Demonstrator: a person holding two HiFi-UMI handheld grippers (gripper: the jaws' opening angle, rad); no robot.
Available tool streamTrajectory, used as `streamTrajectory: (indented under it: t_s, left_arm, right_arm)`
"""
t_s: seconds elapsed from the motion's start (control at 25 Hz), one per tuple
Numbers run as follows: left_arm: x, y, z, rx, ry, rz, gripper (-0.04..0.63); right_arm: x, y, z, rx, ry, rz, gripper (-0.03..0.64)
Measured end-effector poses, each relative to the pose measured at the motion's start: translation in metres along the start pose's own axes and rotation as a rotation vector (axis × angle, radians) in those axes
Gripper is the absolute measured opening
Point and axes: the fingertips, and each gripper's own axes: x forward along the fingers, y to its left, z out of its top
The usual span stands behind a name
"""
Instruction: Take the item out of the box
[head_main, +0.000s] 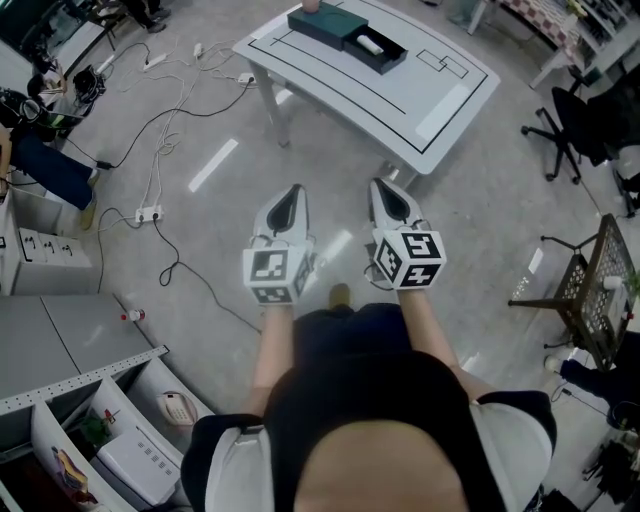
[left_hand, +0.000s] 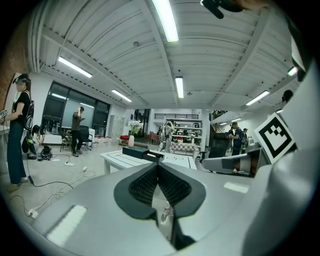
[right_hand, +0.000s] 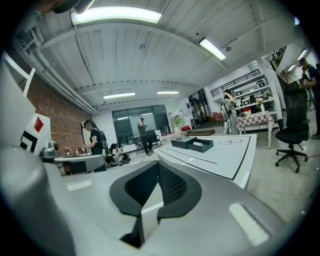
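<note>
None of the removal is showing as done. The white item (head_main: 370, 44) is lying inside the open tray part of the dark box (head_main: 345, 35), and neither gripper is touching either one. The box is sitting near the far-left end of the white table (head_main: 400, 100), well back from its near edge. It appears to be standing open already, so no lid looks to be in the way.

By my judgement, all of the handling is remaining: closing the distance to the table, spreading 1 set of jaws, gripping the item, and lifting it clear of the tray.

2 grippers are being held side by side in front of the person's body, over bare floor and well apart from the table. The left gripper (head_main: 293, 192) and the right gripper (head_main: 383, 187) are both pointing forward toward the table, tipped slightly below level, with their marker cubes facing up. Both forearms are reaching forward, roughly parallel.

In the left gripper view, the jaws of the left gripper (left_hand: 158, 167) are pressing together with nothing between them, and the box (left_hand: 142, 152) is showing far ahead. In the right gripper view, the jaws of the right gripper (right_hand: 158, 167) are likewise pressing together and are empty. The box (right_hand: 192, 143) and the item (right_hand: 198, 144) are lying well beyond the tips.
</note>
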Motion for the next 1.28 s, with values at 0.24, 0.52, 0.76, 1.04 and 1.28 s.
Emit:
streamTrajectory:
  t_s: [0.24, 0.52, 0.76, 1.04, 1.28]
  left_arm:
    - [0.004, 0.003, -0.002, -0.004, 0.012, -0.01, 0.011]
    - [0.003, 0.005, -0.005, -0.009, 0.02, -0.014, 0.011]
    - [0.003, 0.007, -0.008, -0.04, 0.02, -0.017, 0.011]
    - [0.015, 0.016, -0.008, -0.051, 0.025, 0.001, 0.011]
    - [0.035, 0.022, -0.006, -0.052, 0.02, -0.002, 0.011]
  right_arm:
    - [0.007, 0.004, -0.003, 0.005, 0.014, 0.004, 0.002]
    - [0.006, 0.004, -0.003, 0.003, 0.024, -0.005, 0.002]
    - [0.011, 0.005, -0.007, 0.005, 0.033, 0.002, 0.002]
    - [0.023, 0.0, -0.002, -0.007, 0.035, 0.003, 0.002]
    - [0.038, -0.012, 0.006, -0.008, 0.035, -0.007, 0.002]
